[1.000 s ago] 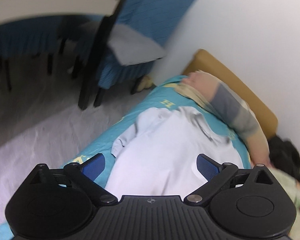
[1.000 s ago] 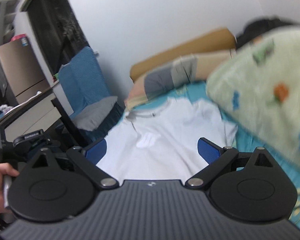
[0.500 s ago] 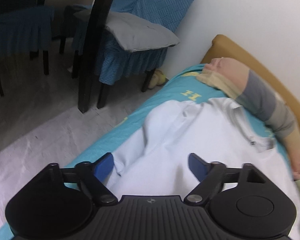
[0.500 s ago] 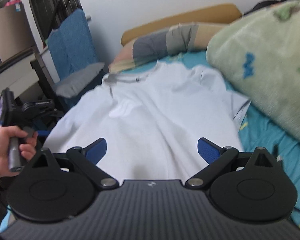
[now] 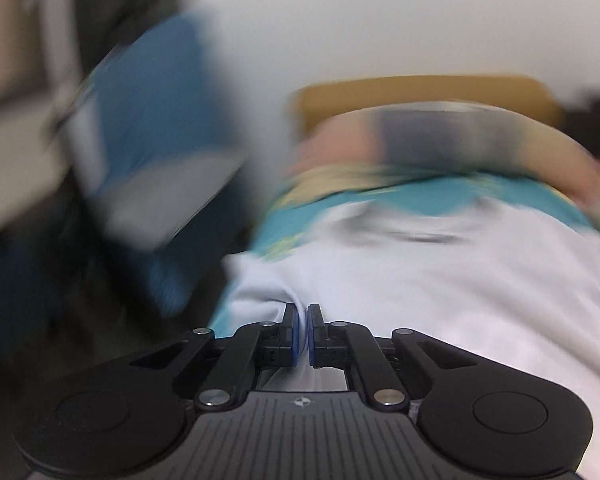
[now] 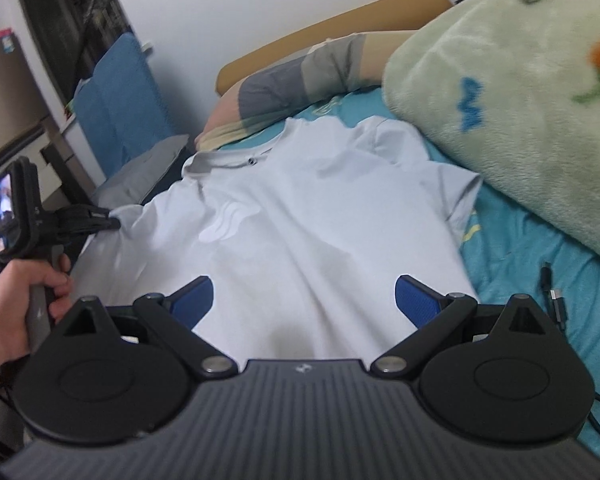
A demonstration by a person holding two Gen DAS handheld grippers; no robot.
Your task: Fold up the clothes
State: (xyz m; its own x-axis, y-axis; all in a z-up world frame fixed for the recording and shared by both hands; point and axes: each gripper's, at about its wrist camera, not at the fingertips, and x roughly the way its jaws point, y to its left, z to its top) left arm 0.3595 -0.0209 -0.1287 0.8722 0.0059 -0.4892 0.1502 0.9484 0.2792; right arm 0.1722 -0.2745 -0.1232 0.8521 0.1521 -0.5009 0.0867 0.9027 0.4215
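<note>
A pale white polo shirt (image 6: 300, 232) lies flat, front up, on a teal bed sheet (image 6: 520, 240), collar toward the headboard. My left gripper (image 5: 303, 322) is shut on the shirt's (image 5: 440, 280) left sleeve edge; in the right wrist view it (image 6: 112, 222) shows pinching that sleeve. The left wrist view is blurred. My right gripper (image 6: 304, 300) is open and empty, low over the shirt's lower middle.
A green fleece blanket (image 6: 520, 100) is piled on the right of the bed. A striped pillow (image 6: 300, 76) lies against the tan headboard (image 6: 340, 28). A black cable (image 6: 556, 300) lies on the sheet at right. A blue-covered chair (image 6: 120, 100) stands left of the bed.
My left gripper has closed on the shirt's left sleeve and its view has swung toward the headboard. My right gripper has come lower and closer to the shirt, still open.
</note>
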